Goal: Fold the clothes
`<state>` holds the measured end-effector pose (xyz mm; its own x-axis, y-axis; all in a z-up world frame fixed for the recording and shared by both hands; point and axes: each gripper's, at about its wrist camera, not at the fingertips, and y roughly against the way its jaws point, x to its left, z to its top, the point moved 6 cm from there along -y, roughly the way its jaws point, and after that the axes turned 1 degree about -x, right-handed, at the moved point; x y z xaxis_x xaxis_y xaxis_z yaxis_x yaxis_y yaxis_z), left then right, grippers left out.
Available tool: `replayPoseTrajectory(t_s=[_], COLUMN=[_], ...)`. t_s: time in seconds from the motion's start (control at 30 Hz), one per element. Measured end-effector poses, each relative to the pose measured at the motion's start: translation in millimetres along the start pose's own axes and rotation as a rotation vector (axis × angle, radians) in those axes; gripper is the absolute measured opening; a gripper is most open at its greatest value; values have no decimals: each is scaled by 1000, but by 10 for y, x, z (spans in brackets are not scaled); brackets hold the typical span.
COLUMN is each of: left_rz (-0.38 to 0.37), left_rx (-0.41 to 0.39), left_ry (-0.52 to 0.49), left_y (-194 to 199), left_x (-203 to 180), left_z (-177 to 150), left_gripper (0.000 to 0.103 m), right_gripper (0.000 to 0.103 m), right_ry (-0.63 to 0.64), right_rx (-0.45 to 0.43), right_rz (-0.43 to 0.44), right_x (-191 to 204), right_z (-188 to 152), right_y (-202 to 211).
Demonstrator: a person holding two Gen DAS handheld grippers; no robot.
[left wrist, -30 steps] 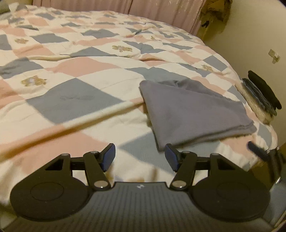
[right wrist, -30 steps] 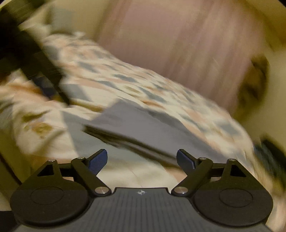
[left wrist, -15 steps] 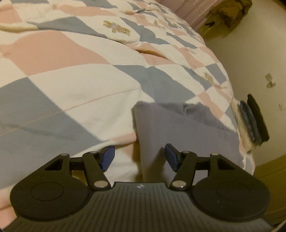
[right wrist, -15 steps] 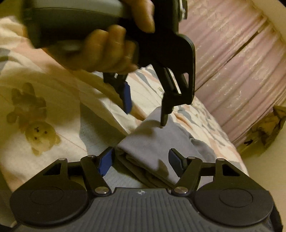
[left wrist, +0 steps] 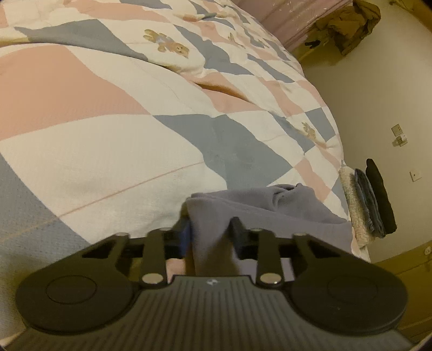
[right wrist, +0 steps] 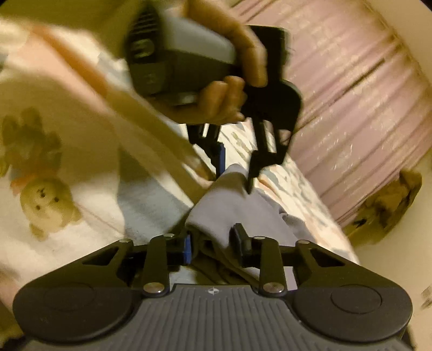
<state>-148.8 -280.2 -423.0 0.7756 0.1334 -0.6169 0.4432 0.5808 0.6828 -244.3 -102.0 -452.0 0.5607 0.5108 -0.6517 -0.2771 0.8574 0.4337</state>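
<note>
A folded grey garment (left wrist: 272, 213) lies near the right edge of a checked quilt (left wrist: 108, 151) printed with teddy bears. In the left wrist view, my left gripper (left wrist: 212, 232) is shut on the garment's near corner, with the cloth bunched between the fingers. The right wrist view shows my right gripper (right wrist: 213, 240) shut on another corner of the same grey garment (right wrist: 229, 205). A short way beyond it, a hand (right wrist: 229, 94) holds my left gripper (right wrist: 235, 175), which pinches the far corner. The garment's underside is hidden.
A stack of folded clothes (left wrist: 367, 199), pale, blue and black, sits at the bed's right edge. A pink curtain (right wrist: 351, 108) hangs behind the bed, and a brown heap of clothing (left wrist: 348, 24) lies by the wall. The quilt spreads wide to the left.
Both grippers came down onto the grey garment and their fingers closed on its corners. They stood open half a second ago.
</note>
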Motion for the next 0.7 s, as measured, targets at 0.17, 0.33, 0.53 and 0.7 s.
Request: replayPoseTrajectory(t_s=[0.17,0.33,0.53,0.7], left_rz=[21,-7,-115,-171], left_rx=[-42,-126,-136,-62], left_ry=[-13,-148,-256,-336], left_y=[132,316,-33,-712], left_x=[-225,-993,-2046,-2702], left_z=[82,166,195,27], left_gripper=[11,12,21,26], right_gripper=[13,13,14,13], right_ry=[-315,-818,-1194,-1471], right_rx=[-43,-99,-120,-14], right_rz=[127,339,308,211], right_x=[-606,-1593,-2764,-3346], right_z=[-10,-280,-1196,-2234], right_y=[126,267,241,-12])
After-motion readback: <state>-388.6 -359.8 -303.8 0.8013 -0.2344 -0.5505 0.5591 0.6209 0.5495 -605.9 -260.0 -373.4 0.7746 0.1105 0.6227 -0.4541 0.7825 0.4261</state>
